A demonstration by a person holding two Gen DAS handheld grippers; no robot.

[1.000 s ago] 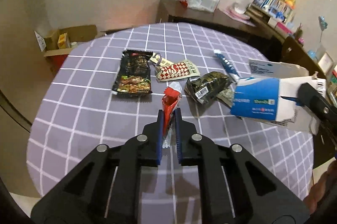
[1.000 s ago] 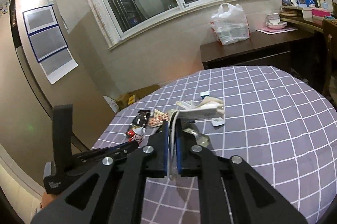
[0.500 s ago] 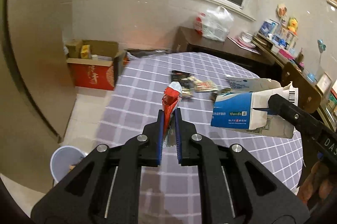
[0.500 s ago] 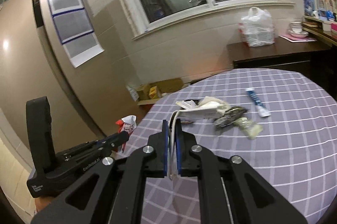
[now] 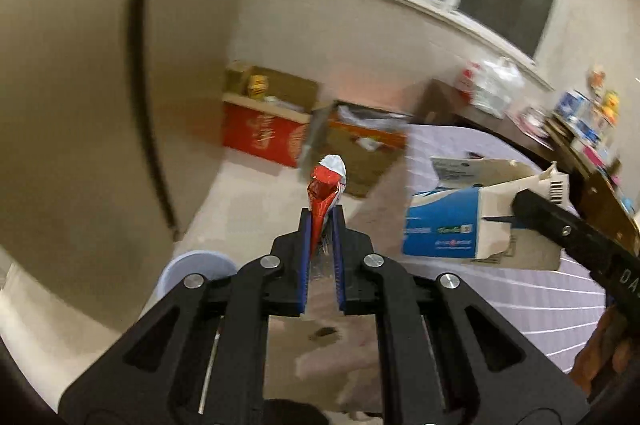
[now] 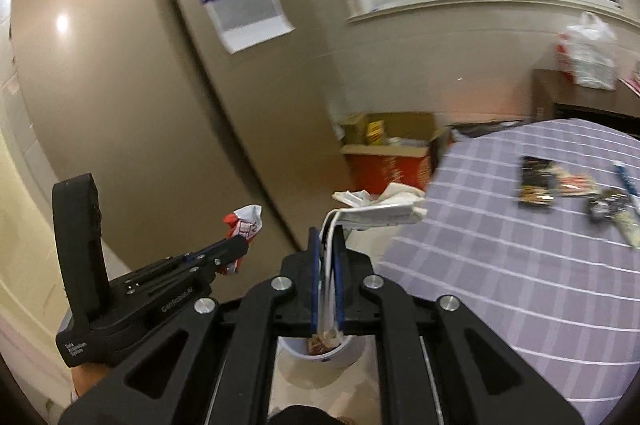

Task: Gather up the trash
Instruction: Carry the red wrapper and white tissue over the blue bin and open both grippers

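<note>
The left hand-held gripper is pinched tight on a red wrapper that sticks up past its tips. The right hand-held gripper is clamped on a flat blue-and-white box. Both hang off the side of the worktop. The pale bin sits on the floor, right under the right one and low to the left of the left one. More trash lies on the worktop, away from the bin.
</note>
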